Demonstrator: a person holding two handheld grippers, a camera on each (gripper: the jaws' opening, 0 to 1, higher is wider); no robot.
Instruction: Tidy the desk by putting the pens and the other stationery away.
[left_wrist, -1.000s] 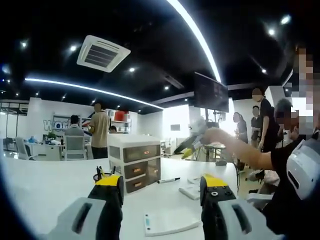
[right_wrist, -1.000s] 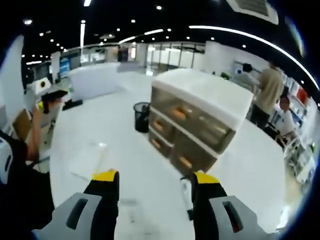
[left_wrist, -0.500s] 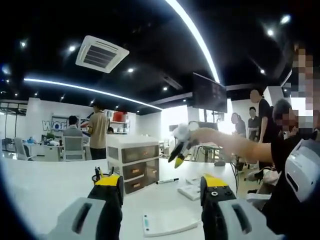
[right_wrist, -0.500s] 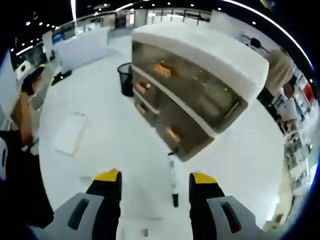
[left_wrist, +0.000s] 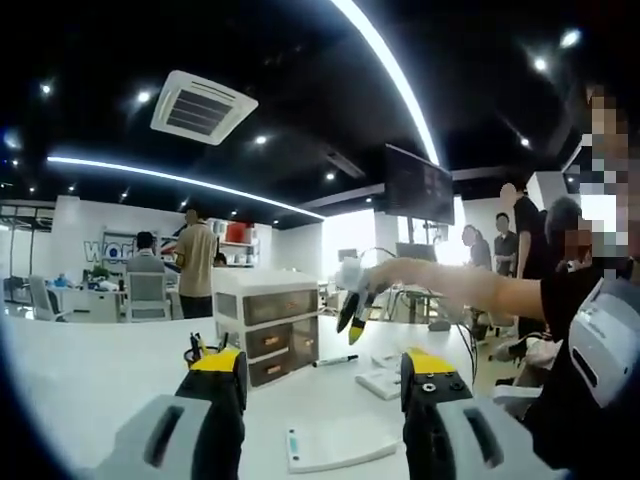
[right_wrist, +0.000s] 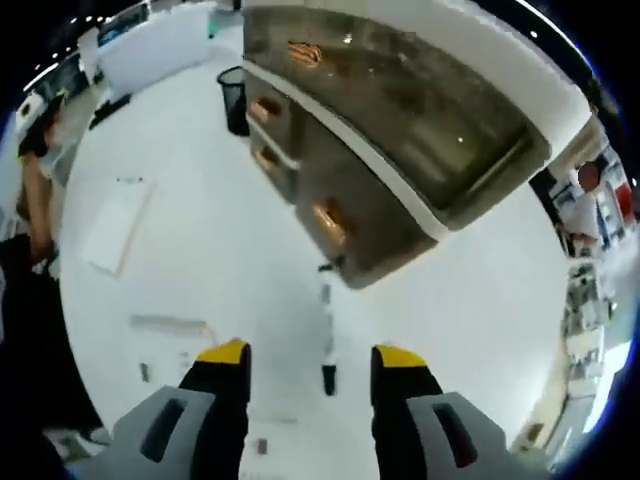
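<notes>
Closer now: right gripper (right_wrist: 311, 352) has come down over the marker (right_wrist: 326, 340), fingers apart, nothing between them. Marker lies on the white surface (right_wrist: 200, 260) just near the drawer unit (right_wrist: 390, 130), three drawers shut, contents unclear. Mesh pen cup (right_wrist: 233, 98) stands at the unit's far left. Notepad (right_wrist: 117, 225) and small items lie left; open room around. Left gripper (left_wrist: 323, 372) hovers, fingers apart, above a white pad (left_wrist: 340, 445).
</notes>
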